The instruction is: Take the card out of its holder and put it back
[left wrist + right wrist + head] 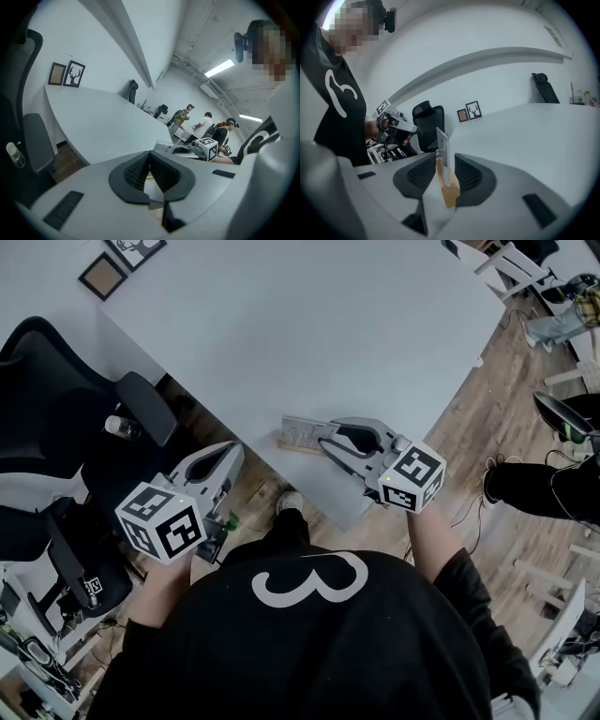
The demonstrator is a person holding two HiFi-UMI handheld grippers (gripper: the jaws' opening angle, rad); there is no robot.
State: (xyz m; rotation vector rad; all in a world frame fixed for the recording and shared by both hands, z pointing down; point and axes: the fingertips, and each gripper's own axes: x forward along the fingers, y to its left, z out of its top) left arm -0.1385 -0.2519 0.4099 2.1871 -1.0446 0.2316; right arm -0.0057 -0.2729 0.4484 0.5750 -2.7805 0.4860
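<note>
White table: the slot stand sits close to the near edge of this broad, flat top. In my judgement a sideways shove from a jaw could slide it off onto the wooden floor.
Right gripper: its two dark ribbed pads stand apart on either side of the stand and card, and I see no pad pressing. If they close low on the wood rather than on the card, the whole stand would probably lift. If they close off-centre, the card could tilt or bend in its slot.
Left gripper: its pads are together at the tips with nothing between them. It hangs off the table edge, well apart from the stand, so nothing steadies the base and a pull on the card may drag it along.
Small tan wooden holder block: it stands low between the right jaws, nearer the right-hand pad.
Thin pale upright card: it is seated in the holder, edge-on between the right jaws, and rises above their tips.
</note>
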